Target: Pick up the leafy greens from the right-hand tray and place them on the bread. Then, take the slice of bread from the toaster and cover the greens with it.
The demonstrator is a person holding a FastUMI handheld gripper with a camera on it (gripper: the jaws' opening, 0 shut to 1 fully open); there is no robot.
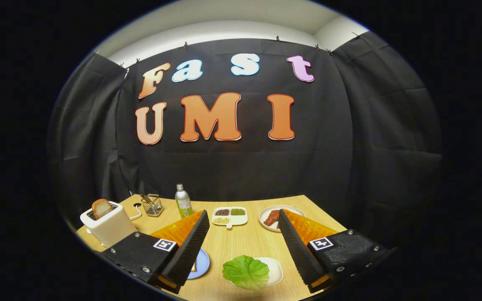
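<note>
A green lettuce leaf (245, 272) lies on a small white tray (275, 269) on the wooden table, low between my two fingers and nearer the right one. My gripper (243, 217) is open, held above the table with nothing between its fingers. A blue plate (200, 264) peeks out from behind the left finger; whatever lies on it is mostly hidden. At the table's left corner stands a white toaster (108, 228) with a slice of bread (101, 207) sticking up out of its slot.
Beyond the fingers sit a white divided dish of grains (229, 216), a plate with red meat (274, 217), a green-labelled metal bottle (183, 202) and a wire basket (153, 205). The black cloth wall closes off the back and sides.
</note>
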